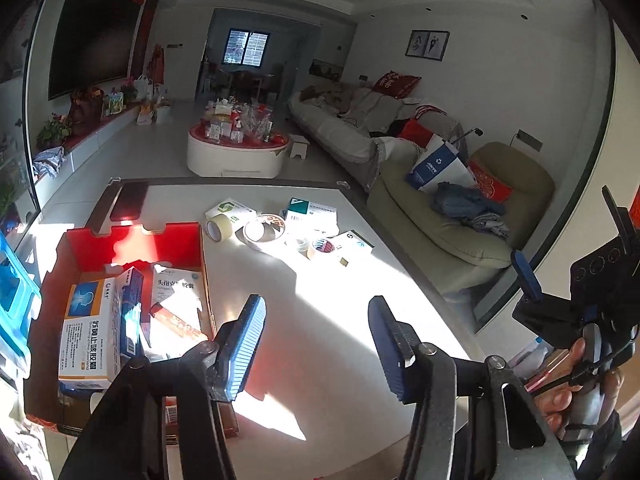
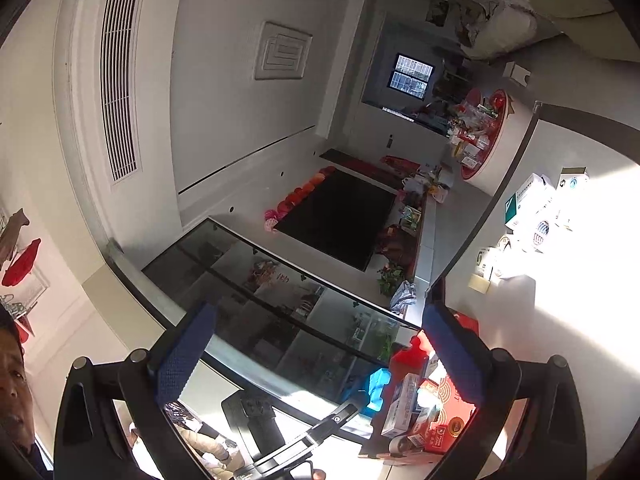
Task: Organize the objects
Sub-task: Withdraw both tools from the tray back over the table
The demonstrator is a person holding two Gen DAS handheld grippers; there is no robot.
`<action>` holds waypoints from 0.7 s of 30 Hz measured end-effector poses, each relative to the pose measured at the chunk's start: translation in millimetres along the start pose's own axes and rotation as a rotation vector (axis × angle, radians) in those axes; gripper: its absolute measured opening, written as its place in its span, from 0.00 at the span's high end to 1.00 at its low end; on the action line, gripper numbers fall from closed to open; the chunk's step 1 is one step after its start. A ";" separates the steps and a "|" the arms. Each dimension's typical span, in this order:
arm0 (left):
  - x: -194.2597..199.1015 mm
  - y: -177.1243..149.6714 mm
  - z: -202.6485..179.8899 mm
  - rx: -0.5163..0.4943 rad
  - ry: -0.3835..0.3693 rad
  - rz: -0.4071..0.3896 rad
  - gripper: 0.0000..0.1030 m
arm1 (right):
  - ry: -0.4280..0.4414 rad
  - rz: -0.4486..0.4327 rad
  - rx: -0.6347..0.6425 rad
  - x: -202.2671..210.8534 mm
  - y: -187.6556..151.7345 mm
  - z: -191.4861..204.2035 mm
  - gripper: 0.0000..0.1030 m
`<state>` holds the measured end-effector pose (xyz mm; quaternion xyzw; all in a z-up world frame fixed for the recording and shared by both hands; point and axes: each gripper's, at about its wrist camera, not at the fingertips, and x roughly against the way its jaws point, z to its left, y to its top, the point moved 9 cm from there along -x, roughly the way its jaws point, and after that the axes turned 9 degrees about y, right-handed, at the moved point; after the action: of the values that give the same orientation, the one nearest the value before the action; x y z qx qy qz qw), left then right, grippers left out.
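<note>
Okay, left wrist view: left gripper [image 1: 316, 344] part open over bare white table [image 1: 340, 292], nothing between the pads. Red cardboard box [image 1: 132, 240] at left holds medicine boxes [image 1: 90, 328]; tape rolls [image 1: 264, 232] and more cartons sit mid-table. Right wrist view: right gripper [image 2: 320, 360] tilted sideways, jaws wide, empty, red box just beyond.
</note>
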<state>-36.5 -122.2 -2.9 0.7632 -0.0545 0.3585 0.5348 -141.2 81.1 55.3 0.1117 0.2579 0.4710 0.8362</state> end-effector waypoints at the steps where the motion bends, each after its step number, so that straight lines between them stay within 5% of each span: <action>1: 0.0 0.2 0.5 0.001 0.001 -0.001 0.49 | 0.001 0.003 0.000 -0.8 -0.4 0.3 0.00; 5: -1.9 -0.3 -3.2 -0.024 -0.005 0.009 0.46 | -0.011 0.017 0.006 -2.6 -2.4 -1.2 0.00; 7: -7.0 -1.7 -7.9 -0.025 -0.024 0.042 0.00 | -0.049 0.031 0.027 -2.7 -2.3 -6.0 0.00; 14: -29.6 26.7 -21.3 -0.021 -0.045 0.072 0.00 | -0.342 0.156 0.120 -11.4 17.7 -51.4 0.00; 21: -113.8 60.1 -5.6 0.058 0.096 0.205 0.00 | -0.634 0.235 0.143 -15.0 54.2 -129.4 0.00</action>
<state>-151.1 -176.9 -24.1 0.7507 -0.0961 0.4491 0.4749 -256.6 90.0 -25.5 0.3396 0.0031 0.4869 0.8047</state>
